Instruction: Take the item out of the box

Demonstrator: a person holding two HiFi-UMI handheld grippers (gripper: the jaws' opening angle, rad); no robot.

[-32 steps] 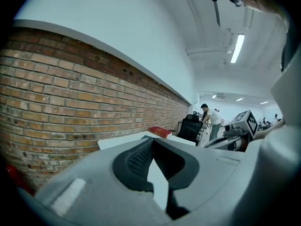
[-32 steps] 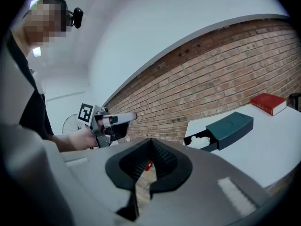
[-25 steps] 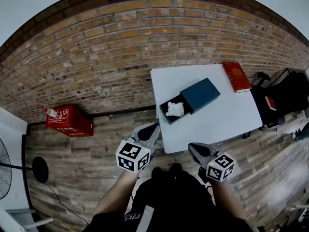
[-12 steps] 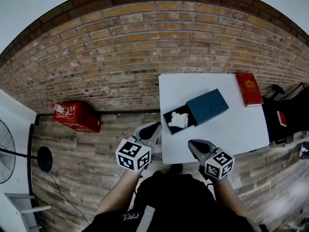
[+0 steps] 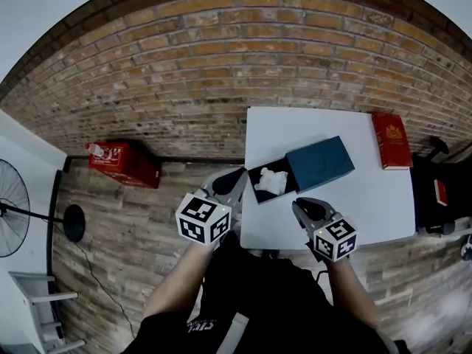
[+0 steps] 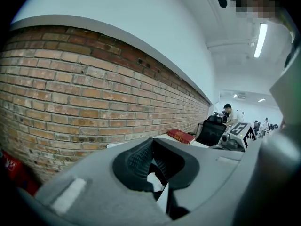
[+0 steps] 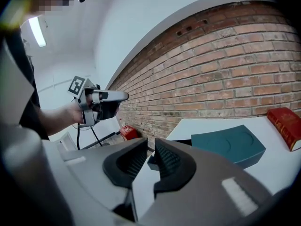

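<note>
On the white table [image 5: 346,198] lies a box: a dark tray [image 5: 259,174] slid out of a teal sleeve [image 5: 319,164]. A white crumpled item [image 5: 271,181] rests in the tray. My left gripper [image 5: 234,179] hovers just left of the tray, off the table's edge, jaws a narrow gap apart and empty [image 6: 153,157]. My right gripper [image 5: 301,206] hangs over the table's near edge, short of the box. Its jaws are opening with nothing between them [image 7: 150,159]; the teal sleeve [image 7: 230,145] lies beyond.
A red book [image 5: 391,140] lies at the table's far right corner. A brick wall runs behind the table. On the wooden floor stand a red case [image 5: 124,163] by the wall and a fan [image 5: 11,205] at the left. A dark chair [image 5: 435,190] is right of the table.
The table and box have come closer to both grippers. The left gripper's tip now sits right beside the open tray; the right one has reached over the table's near edge.
</note>
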